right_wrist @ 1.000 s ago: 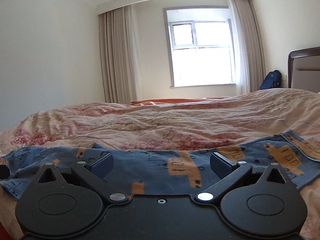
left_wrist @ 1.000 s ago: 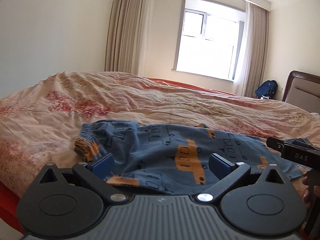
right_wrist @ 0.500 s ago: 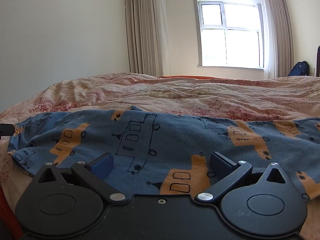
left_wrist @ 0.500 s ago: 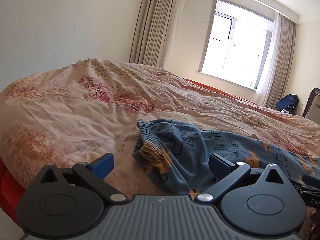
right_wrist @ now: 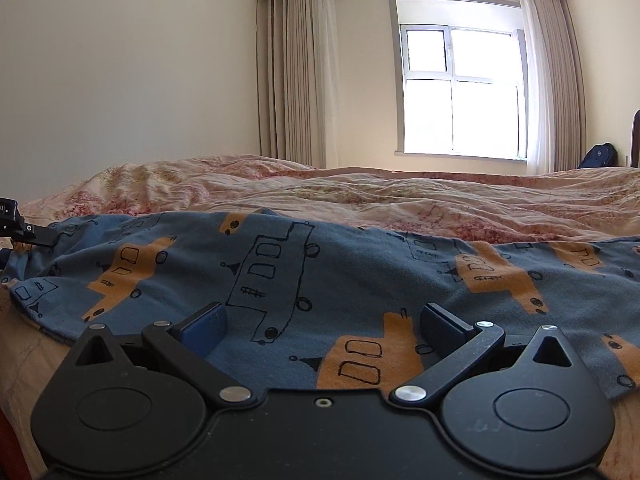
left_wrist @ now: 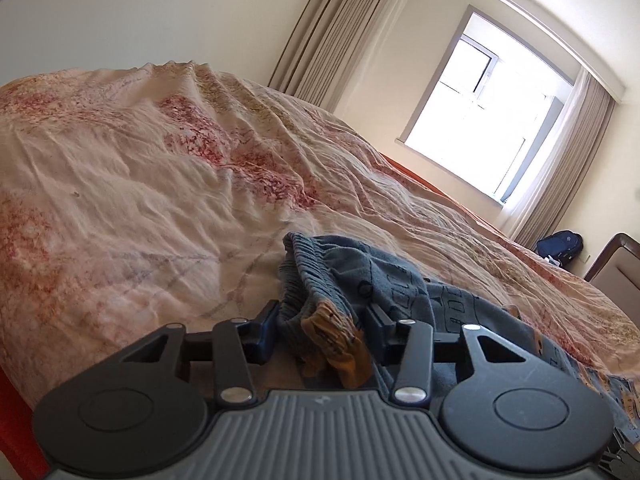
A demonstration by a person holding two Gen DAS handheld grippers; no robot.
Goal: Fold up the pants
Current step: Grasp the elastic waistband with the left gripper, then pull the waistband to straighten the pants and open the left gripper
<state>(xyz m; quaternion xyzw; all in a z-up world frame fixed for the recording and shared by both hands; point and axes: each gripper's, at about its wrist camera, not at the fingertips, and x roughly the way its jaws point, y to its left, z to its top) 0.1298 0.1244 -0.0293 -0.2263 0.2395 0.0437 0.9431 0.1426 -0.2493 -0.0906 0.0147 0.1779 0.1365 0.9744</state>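
The left gripper (left_wrist: 322, 334) pinches the bunched waistband of the pants (left_wrist: 404, 300), likely to lift that end for folding. The right gripper (right_wrist: 322, 322) hovers spread over pants lying flat on the bed (right_wrist: 440, 196).

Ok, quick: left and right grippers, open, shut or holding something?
Left gripper: shut on the waistband of the pants.
Right gripper: open, holding nothing, over the pants.

**Blue pants on the bed**

The pants (right_wrist: 320, 280) are blue with orange and outlined vehicle prints. They lie spread flat across the lower half of the right wrist frame. Their ribbed waistband (left_wrist: 316, 280) is bunched at lower centre of the left wrist frame.
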